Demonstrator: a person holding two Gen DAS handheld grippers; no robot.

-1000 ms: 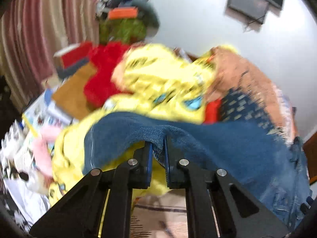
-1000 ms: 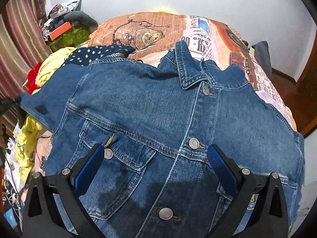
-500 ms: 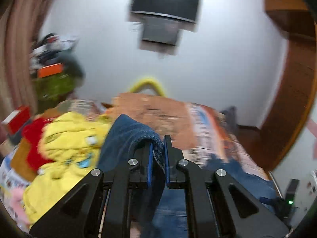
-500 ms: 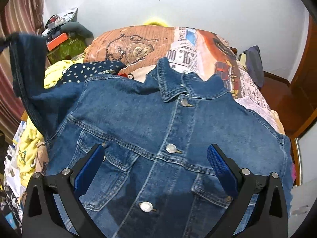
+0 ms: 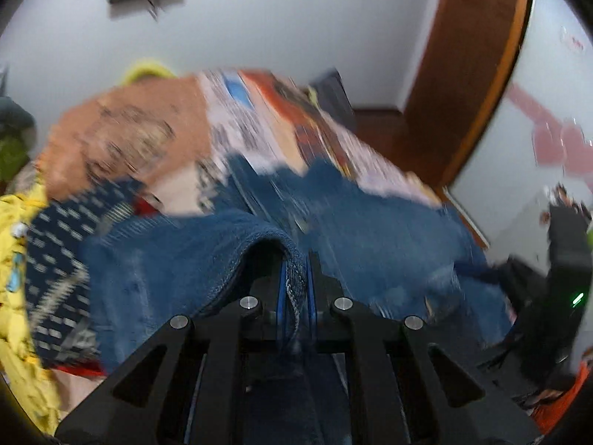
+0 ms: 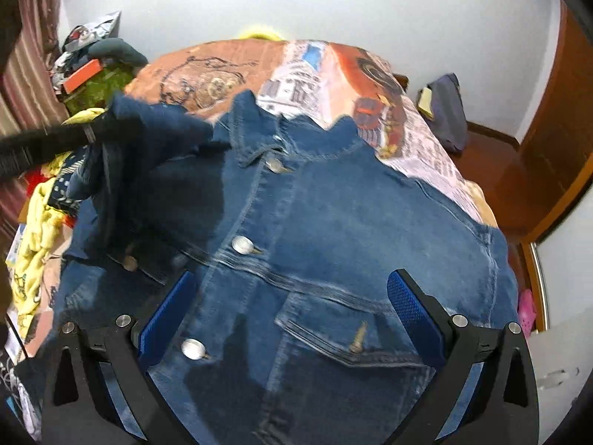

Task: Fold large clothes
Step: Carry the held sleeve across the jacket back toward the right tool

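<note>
A denim jacket (image 6: 333, 241) is lying buttoned across the bed (image 6: 315, 66), its lower hem cut off from sight. The left gripper (image 5: 295, 289) is clamping the sleeve (image 6: 148, 137), lifted over the jacket's front; the right gripper (image 6: 292, 319) is hovering with jaws wide apart.

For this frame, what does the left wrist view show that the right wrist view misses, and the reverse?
Only the left wrist view shows the left claw shut on the jacket's cuff, close up.

Only the right wrist view shows the open right claw over the jacket's buttoned front, its collar, and the sleeve lifted across the chest.

Both show the denim jacket on the printed bedspread.
</note>
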